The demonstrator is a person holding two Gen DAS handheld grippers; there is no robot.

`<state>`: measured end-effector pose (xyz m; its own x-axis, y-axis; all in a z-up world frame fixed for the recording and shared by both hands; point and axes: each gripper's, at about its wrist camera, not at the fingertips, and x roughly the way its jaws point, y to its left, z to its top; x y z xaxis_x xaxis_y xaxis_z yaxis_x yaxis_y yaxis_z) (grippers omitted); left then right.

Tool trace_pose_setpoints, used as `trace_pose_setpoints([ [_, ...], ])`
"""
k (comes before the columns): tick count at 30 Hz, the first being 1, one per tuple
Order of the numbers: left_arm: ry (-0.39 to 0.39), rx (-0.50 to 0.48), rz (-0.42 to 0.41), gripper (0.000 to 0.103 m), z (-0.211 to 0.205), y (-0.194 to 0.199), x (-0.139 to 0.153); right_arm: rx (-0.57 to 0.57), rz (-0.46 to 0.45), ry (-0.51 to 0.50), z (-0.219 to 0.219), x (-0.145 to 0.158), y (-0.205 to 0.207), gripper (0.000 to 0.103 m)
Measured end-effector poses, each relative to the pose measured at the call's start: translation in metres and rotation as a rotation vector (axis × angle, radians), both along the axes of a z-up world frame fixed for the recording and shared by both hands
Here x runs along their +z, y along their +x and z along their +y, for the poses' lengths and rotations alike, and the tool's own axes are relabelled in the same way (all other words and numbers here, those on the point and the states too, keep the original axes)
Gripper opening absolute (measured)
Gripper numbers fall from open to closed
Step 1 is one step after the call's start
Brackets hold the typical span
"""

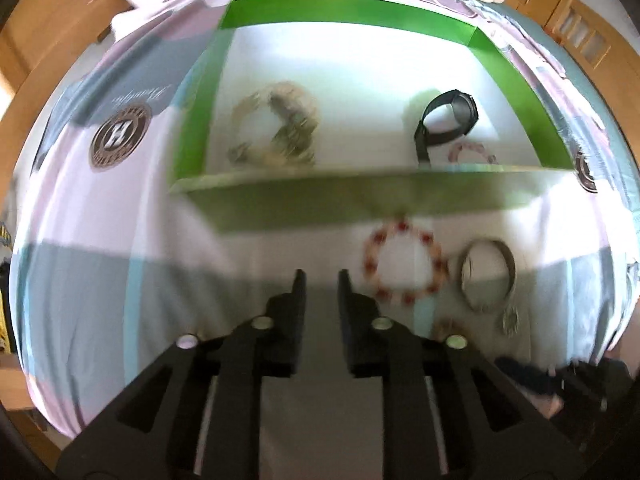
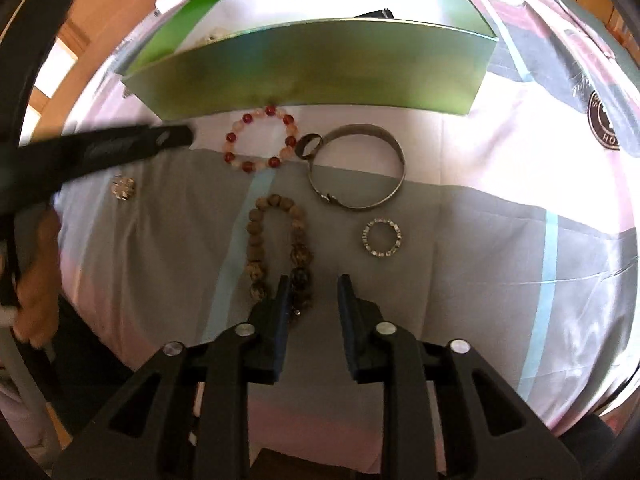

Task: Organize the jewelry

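Your right gripper [image 2: 312,290] hovers open and empty beside the brown bead bracelet [image 2: 280,248] on the bed [image 2: 500,280]; closing off-centre could pinch the sheet instead.

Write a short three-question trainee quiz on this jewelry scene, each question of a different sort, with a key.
1. True or false: the black watch lies inside the green box.
2. Multiple choice: which piece lies nearest the right gripper? A) the silver bangle B) the brown bead bracelet C) the sparkly ring
3. Fill in: the red and white bead bracelet lies on the bedsheet, just ___ the box's near wall.

Key: 1 true. 2 B. 3 outside.
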<state>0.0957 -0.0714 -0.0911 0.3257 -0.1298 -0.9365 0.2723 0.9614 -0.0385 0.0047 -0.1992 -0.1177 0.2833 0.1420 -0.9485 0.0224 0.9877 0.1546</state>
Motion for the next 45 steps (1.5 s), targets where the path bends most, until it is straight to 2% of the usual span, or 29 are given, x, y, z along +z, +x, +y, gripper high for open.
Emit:
trace_pose_setpoints([
  [1, 0.029, -0.007, -0.013, 0.028, -0.008, 0.005, -0.003, -0.001, -0.006, -0.014, 0.004, -0.001, 0.003, 0.036],
  [3, 0.066, -0.014, -0.012, 0.03, -0.019, 0.019, -0.015, 0.008, -0.017, -0.041, 0.007, -0.002, 0.005, 0.036],
  [5, 0.079, -0.015, 0.013, 0.03, -0.022, 0.022, -0.024, 0.018, -0.016, -0.049, 0.012, -0.006, 0.01, 0.036],
  [8, 0.085, -0.029, -0.009, 0.027, -0.022, 0.019, -0.027, 0.028, -0.022, -0.065, 0.016, -0.011, 0.012, 0.036],
  [9, 0.086, -0.039, -0.013, 0.021, -0.024, 0.017, -0.028, 0.032, -0.025, -0.071, 0.018, -0.011, 0.012, 0.031],
  [10, 0.082, -0.049, -0.016, 0.013, -0.021, 0.012, -0.027, 0.036, -0.029, -0.077, 0.019, -0.012, 0.012, 0.017],
  [11, 0.082, -0.055, -0.017, 0.009, -0.018, 0.008, -0.027, 0.04, -0.03, -0.081, 0.02, -0.012, 0.011, 0.011],
  [12, 0.082, -0.059, -0.016, 0.002, -0.015, 0.0, -0.027, 0.041, -0.026, -0.071, 0.023, -0.013, 0.013, 0.011],
  [13, 0.079, -0.068, -0.01, 0.001, -0.01, -0.008, -0.026, 0.041, -0.025, -0.06, 0.026, -0.015, 0.012, 0.011],
  [21, 0.009, -0.104, 0.049, 0.001, 0.039, -0.077, -0.019, 0.048, -0.018, -0.014, 0.014, -0.007, -0.007, 0.011],
  [24, -0.023, -0.084, 0.054, 0.001, 0.052, -0.082, -0.014, 0.012, -0.017, -0.006, 0.009, -0.006, -0.008, 0.013],
  [25, -0.039, -0.07, 0.046, 0.003, 0.057, -0.074, -0.012, -0.005, -0.01, -0.006, 0.008, -0.006, -0.008, 0.018],
  [27, -0.057, -0.043, 0.023, 0.005, 0.058, -0.06, -0.005, -0.013, -0.002, -0.003, 0.007, -0.009, -0.007, 0.02],
  [29, -0.085, -0.003, 0.021, 0.016, 0.051, -0.04, -0.003, -0.003, 0.003, -0.013, 0.01, -0.011, -0.009, 0.02],
  [31, -0.104, 0.036, 0.038, 0.02, 0.027, -0.004, -0.008, 0.005, 0.0, -0.015, 0.011, -0.011, -0.011, 0.025],
  [33, -0.111, 0.048, 0.038, 0.021, 0.008, 0.012, -0.011, 0.006, -0.004, -0.007, 0.01, -0.011, -0.013, 0.026],
  [34, -0.113, 0.048, 0.028, 0.026, 0.0, 0.022, -0.01, 0.008, -0.003, -0.006, 0.011, -0.012, -0.013, 0.026],
  [35, -0.103, 0.051, 0.014, 0.031, -0.007, 0.027, -0.009, 0.013, -0.001, -0.005, 0.011, -0.013, -0.013, 0.026],
  [36, -0.075, 0.061, 0.001, 0.041, -0.013, 0.03, -0.01, 0.019, 0.001, -0.003, 0.011, -0.014, -0.013, 0.028],
  [39, 0.01, 0.049, 0.041, 0.043, -0.028, 0.038, -0.031, 0.038, 0.001, -0.007, 0.015, -0.015, -0.011, 0.034],
  [42, 0.049, 0.001, -0.038, 0.039, -0.035, 0.029, -0.031, 0.048, -0.008, -0.033, 0.019, -0.015, -0.011, 0.036],
  [44, 0.057, -0.014, -0.06, 0.03, -0.035, 0.024, -0.03, 0.045, -0.017, -0.054, 0.023, -0.015, -0.012, 0.036],
  [45, 0.057, -0.015, -0.062, 0.016, -0.033, 0.022, -0.03, 0.045, -0.017, -0.059, 0.024, -0.015, -0.012, 0.036],
])
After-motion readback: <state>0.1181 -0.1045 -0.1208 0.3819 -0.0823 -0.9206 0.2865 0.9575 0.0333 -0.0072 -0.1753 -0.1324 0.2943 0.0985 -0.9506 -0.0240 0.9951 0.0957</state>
